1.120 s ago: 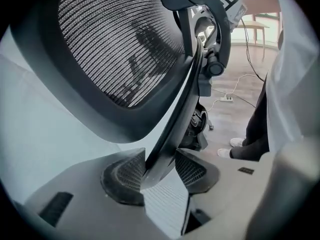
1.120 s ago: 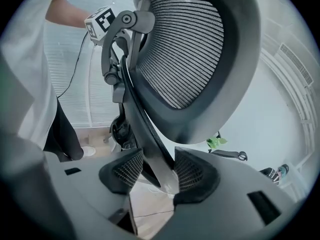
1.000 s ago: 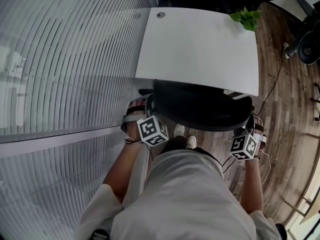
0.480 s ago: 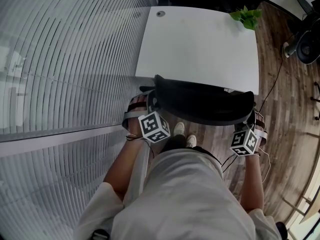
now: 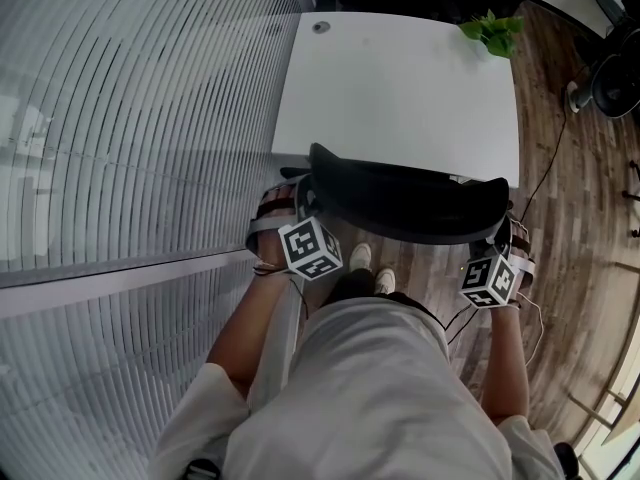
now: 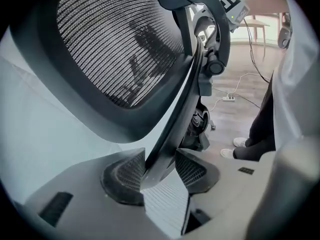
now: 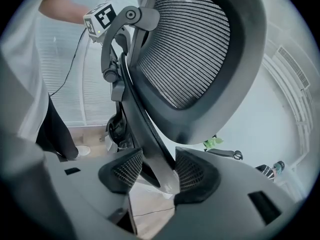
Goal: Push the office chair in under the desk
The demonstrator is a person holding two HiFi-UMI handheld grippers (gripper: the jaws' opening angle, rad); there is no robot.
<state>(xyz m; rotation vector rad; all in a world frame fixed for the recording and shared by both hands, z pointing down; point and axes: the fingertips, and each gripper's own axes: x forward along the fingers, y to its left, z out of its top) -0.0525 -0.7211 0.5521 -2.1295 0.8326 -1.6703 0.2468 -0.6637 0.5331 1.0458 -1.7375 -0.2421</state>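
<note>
The black mesh office chair stands with its backrest at the near edge of the white desk, its seat hidden beneath. My left gripper is shut on the backrest's left frame edge. The left gripper view shows that dark frame wedged between both ribbed pads. My right gripper is shut on the backrest's right edge. In the right gripper view the frame fills the gap between the pads. The mesh back rises above the jaws.
A wall of white slatted blinds runs close along the left. A small green plant sits on the desk's far right corner. Wood floor with a cable and a black chair base lies to the right. The person's white shoes are behind the chair.
The chair has rolled forward toward the desk, so its backrest now lies nearer the desk's edge. Both grippers moved forward with it, still on the backrest edges.
</note>
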